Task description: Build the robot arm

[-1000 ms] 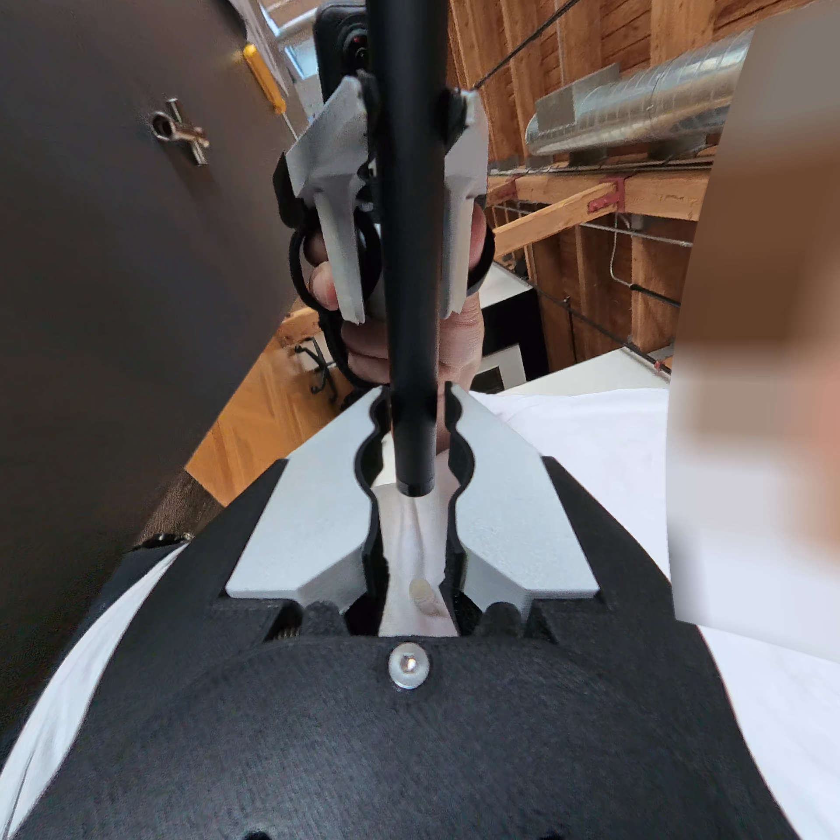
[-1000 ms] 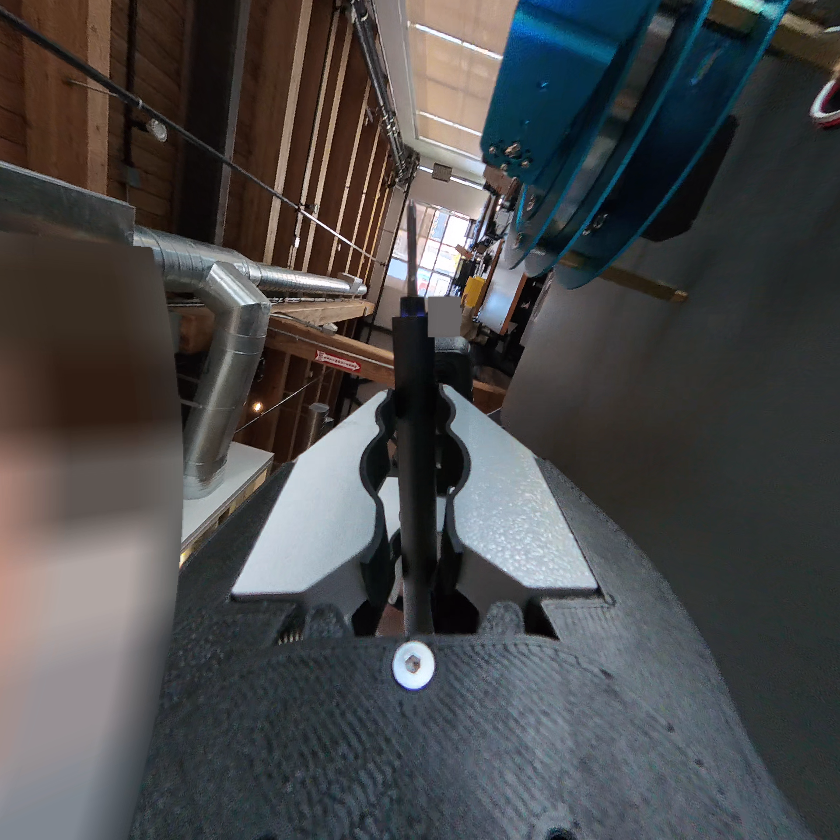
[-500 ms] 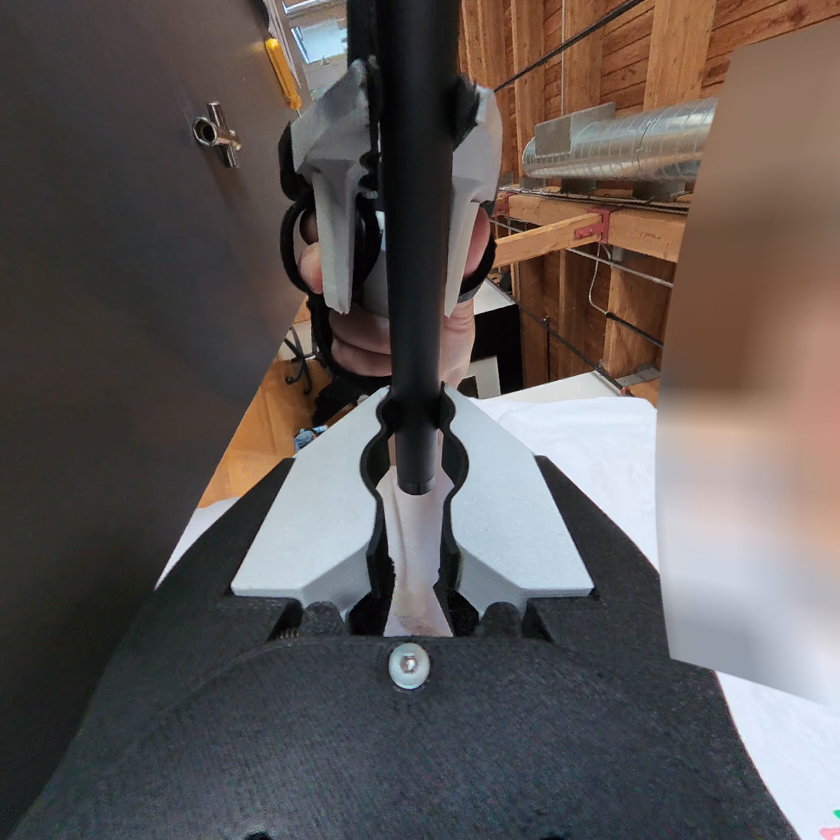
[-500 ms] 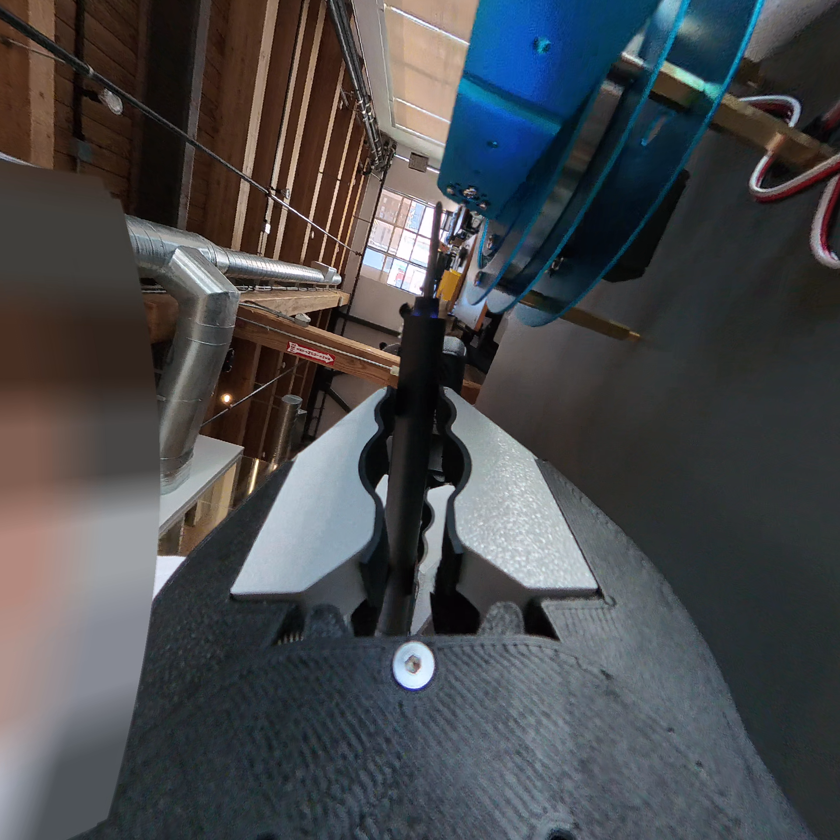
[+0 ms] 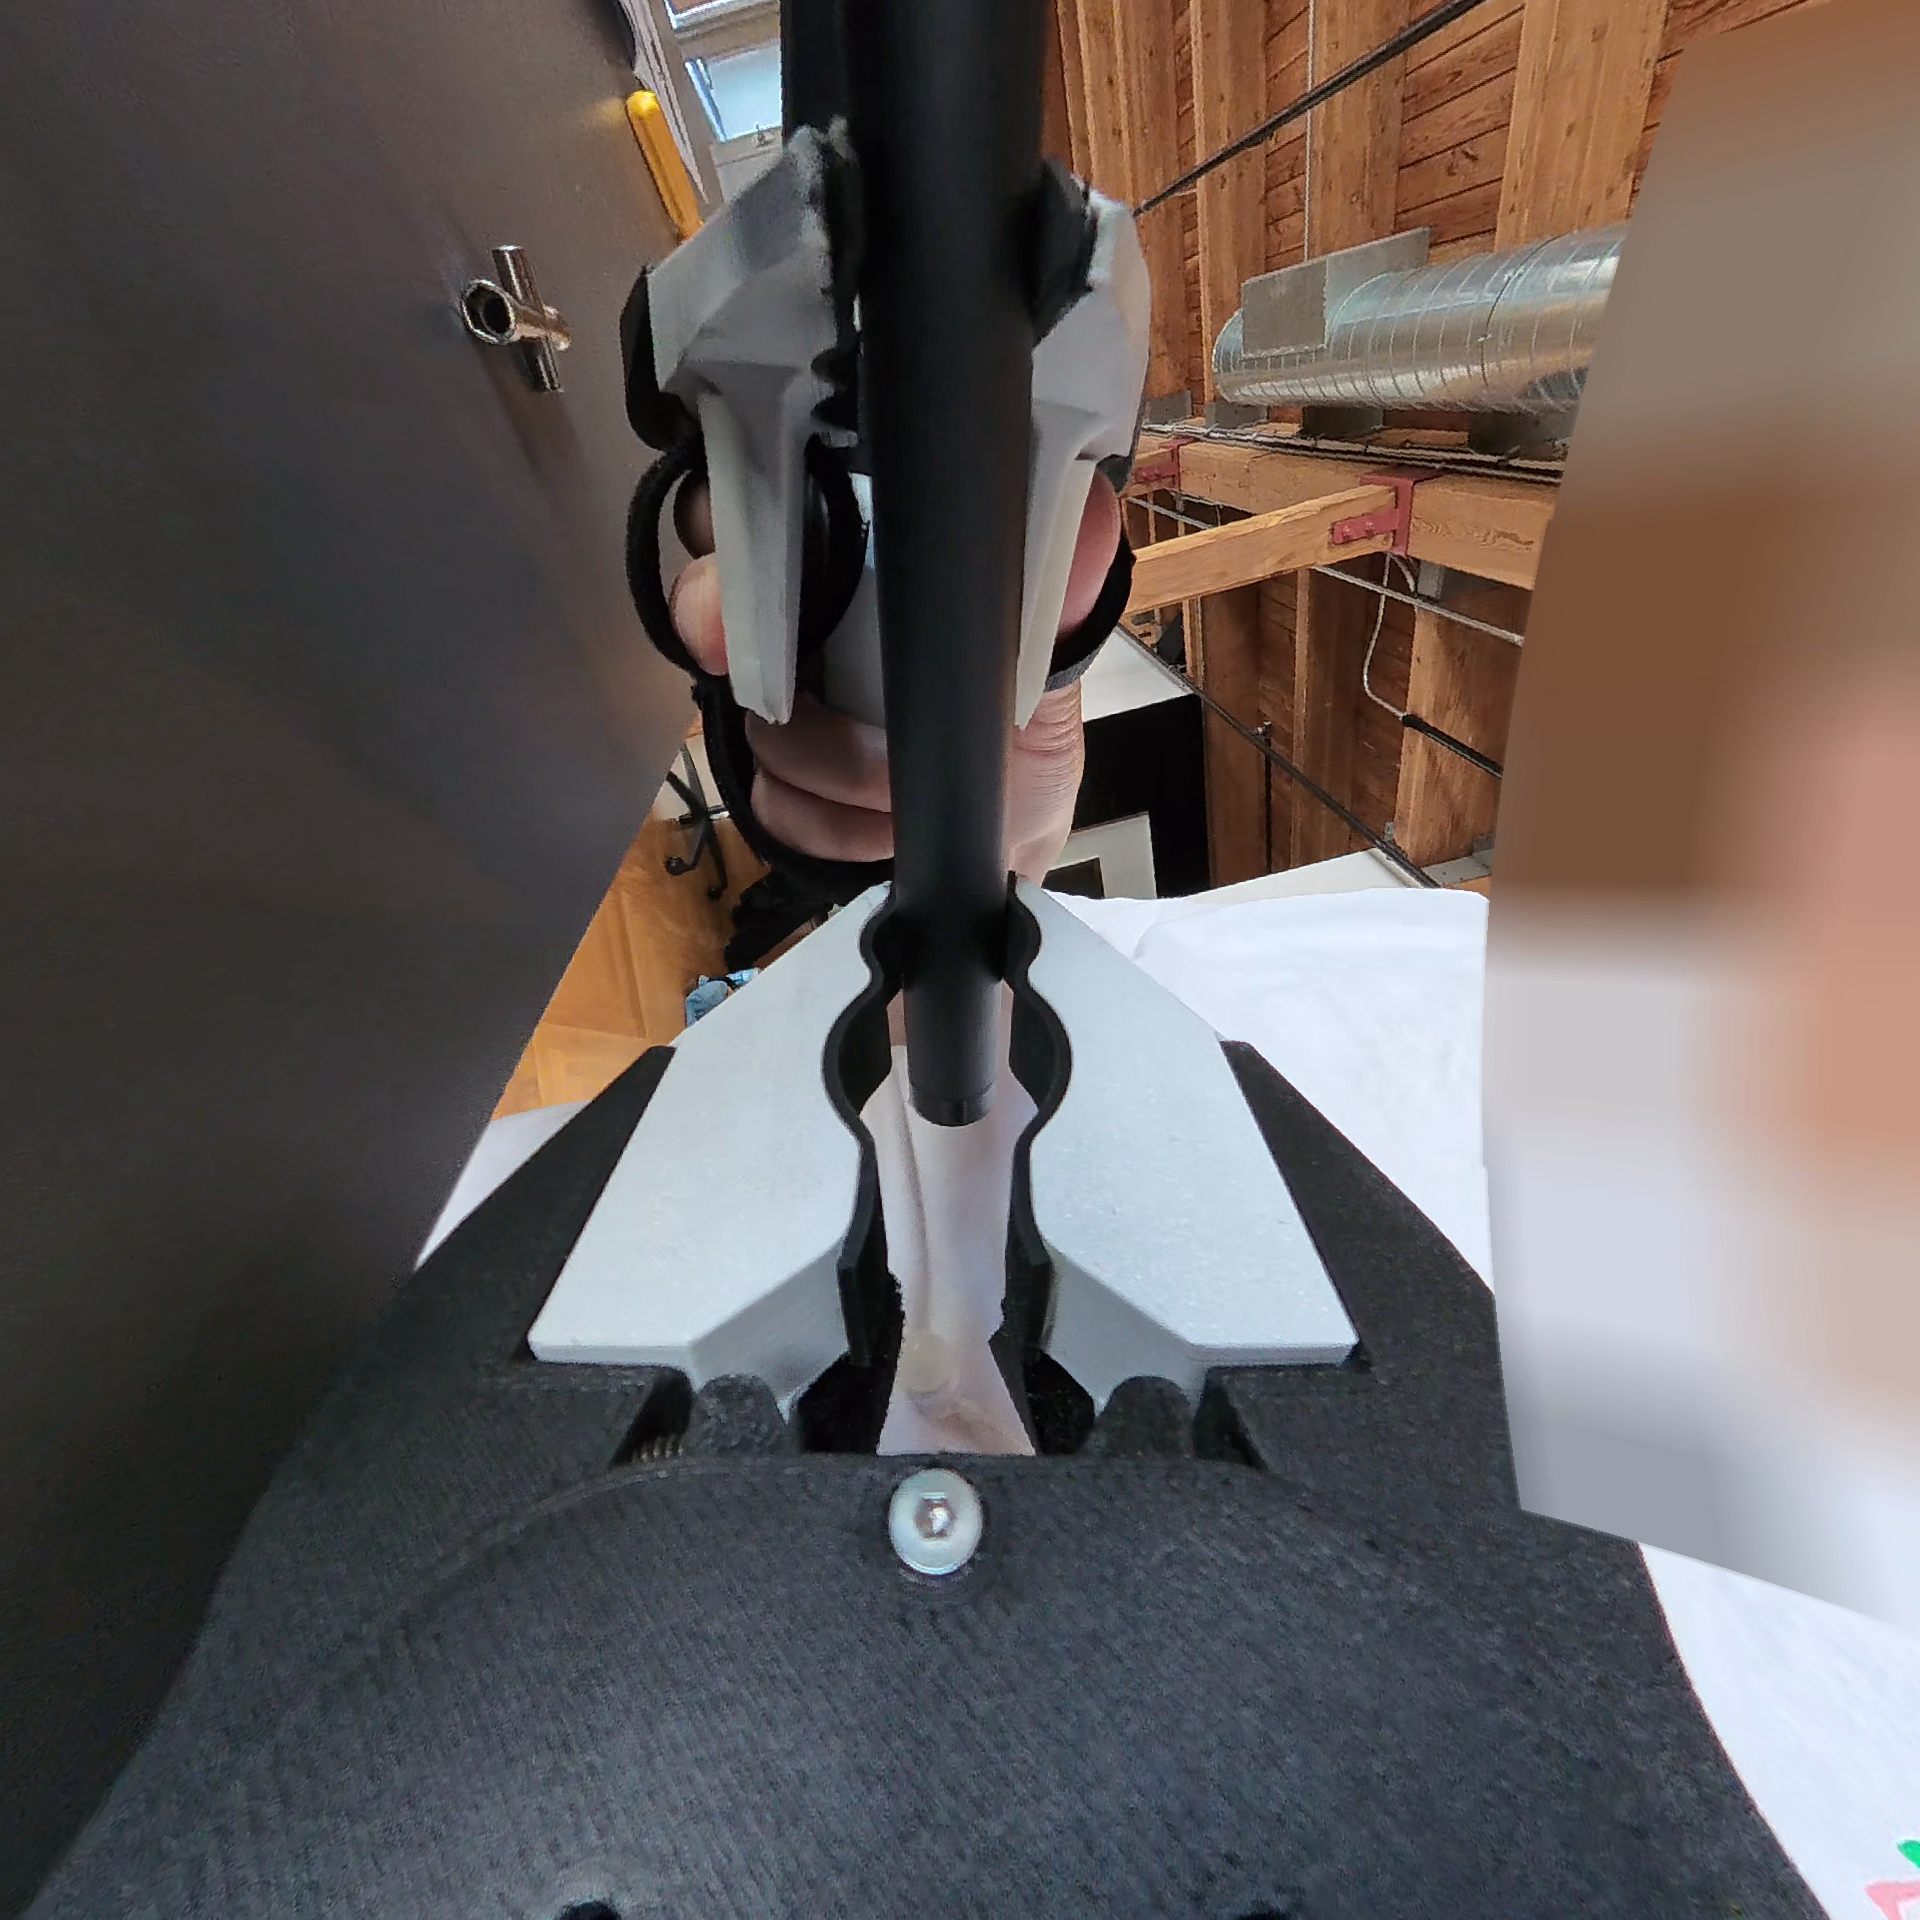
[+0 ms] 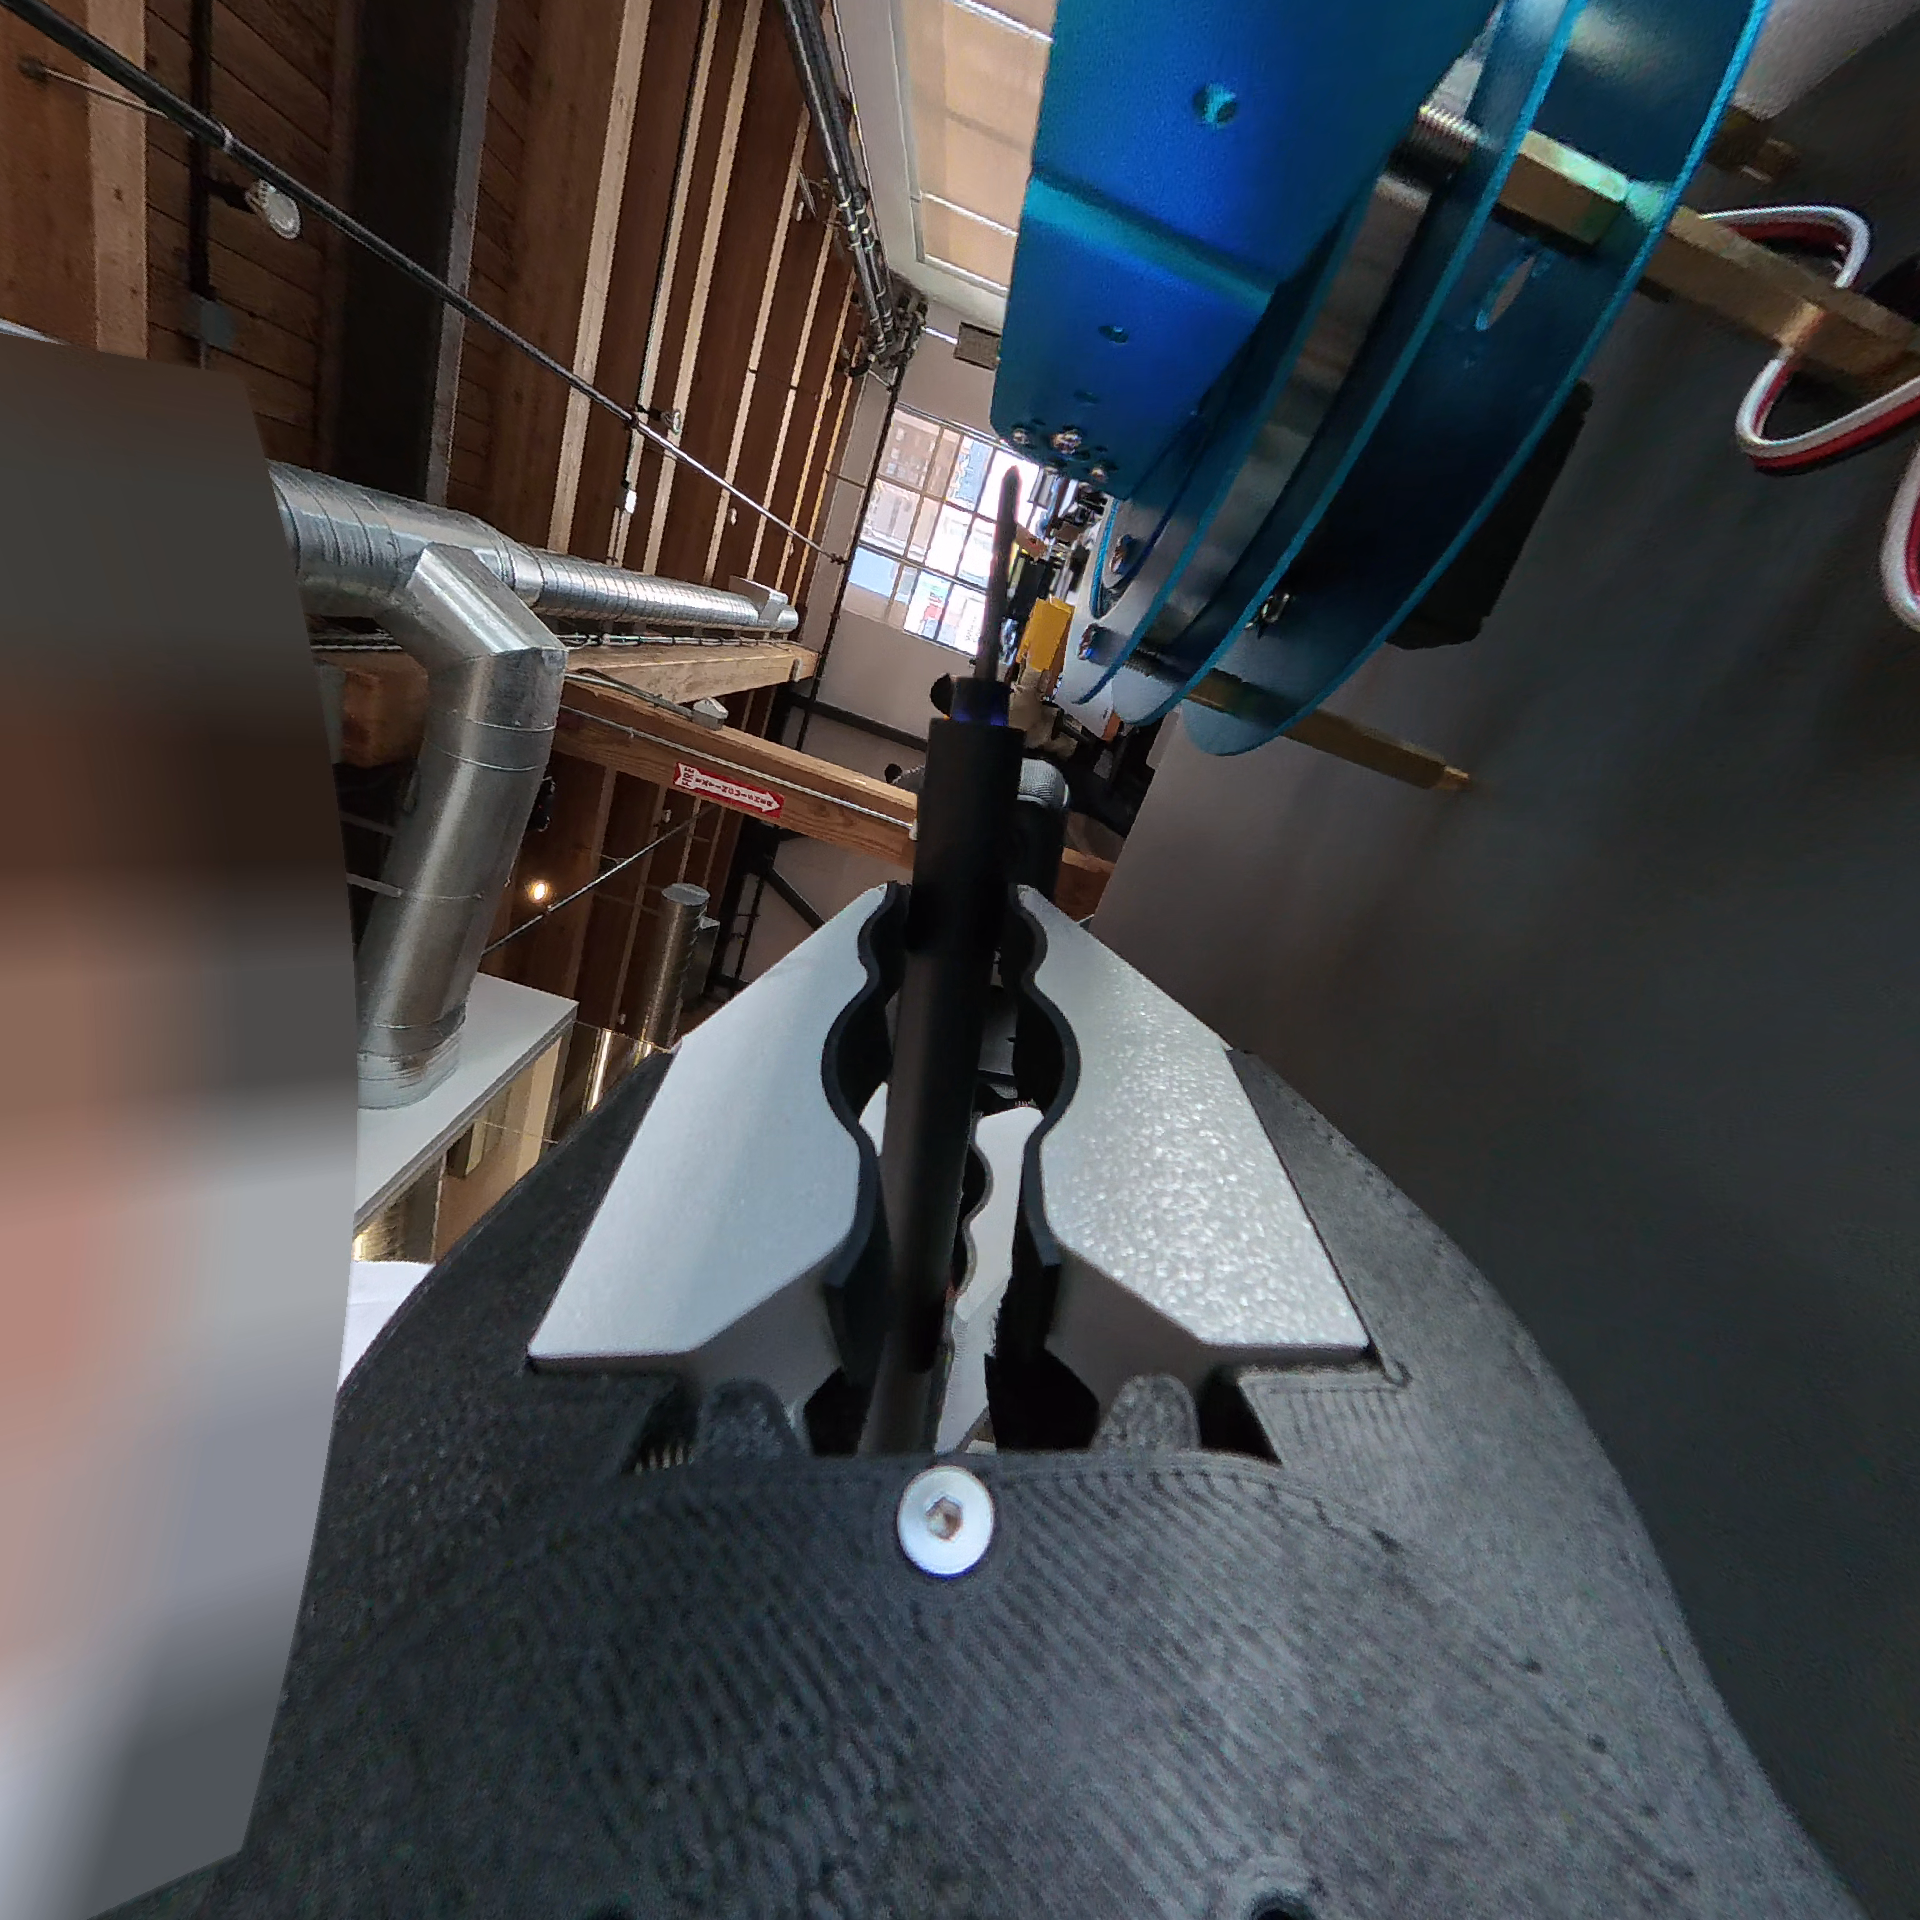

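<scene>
Black rod (image 5: pixel 940 582) clamped at butt end by left gripper (image 5: pixel 943 940), farther up by right gripper (image 6: pixel 951 920); thin tip (image 6: pixel 1000 561) pointed toward blue reel (image 6: pixel 1226 312) on dark panel (image 5: pixel 260 623). White shirt (image 5: pixel 1320 1018) seen behind left gripper. Progress not judged: no goal stated.

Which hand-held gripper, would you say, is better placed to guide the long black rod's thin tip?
Probably right: the right hand-held gripper clamps the long black rod nearer its thin tip; the left hand-held gripper pinches its blunt end.
</scene>
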A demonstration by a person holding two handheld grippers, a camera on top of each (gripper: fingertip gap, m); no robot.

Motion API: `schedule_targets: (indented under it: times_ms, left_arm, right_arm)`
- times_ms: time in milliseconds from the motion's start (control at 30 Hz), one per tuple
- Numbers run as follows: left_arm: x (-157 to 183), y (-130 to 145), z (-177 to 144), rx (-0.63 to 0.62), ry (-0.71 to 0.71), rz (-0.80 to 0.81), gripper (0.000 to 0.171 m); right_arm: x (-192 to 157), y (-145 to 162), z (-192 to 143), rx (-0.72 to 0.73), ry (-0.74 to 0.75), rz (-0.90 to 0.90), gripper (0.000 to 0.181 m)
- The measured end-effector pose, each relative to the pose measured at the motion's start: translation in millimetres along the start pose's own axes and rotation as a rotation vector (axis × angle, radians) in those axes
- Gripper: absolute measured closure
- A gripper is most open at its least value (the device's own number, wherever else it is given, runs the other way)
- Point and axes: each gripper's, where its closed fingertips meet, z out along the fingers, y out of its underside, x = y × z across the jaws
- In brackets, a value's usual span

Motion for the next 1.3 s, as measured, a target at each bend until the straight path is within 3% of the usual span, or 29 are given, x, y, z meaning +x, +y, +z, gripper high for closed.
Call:
schedule_targets:
  times_ms: [667, 1067, 1300]
  left_arm:
    - [0.8, -3.8, 0.6, 0.008, 0.011, 0.000, 0.156]
    - [12.5, -5.6, 1.5, 0.017, 0.106, -0.051, 0.156]
    - [15.8, -9.5, -0.7, 0.041, 0.120, -0.048, 0.156]
  right_arm:
    - [-0.1, -4.4, -1.2, 0.014, 0.001, -0.017, 0.165]
    - [-2.3, -6.4, -1.5, 0.029, -0.001, -0.007, 0.164]
    - [-4.1, -10.6, -0.9, 0.084, -0.104, 0.089, 0.165]
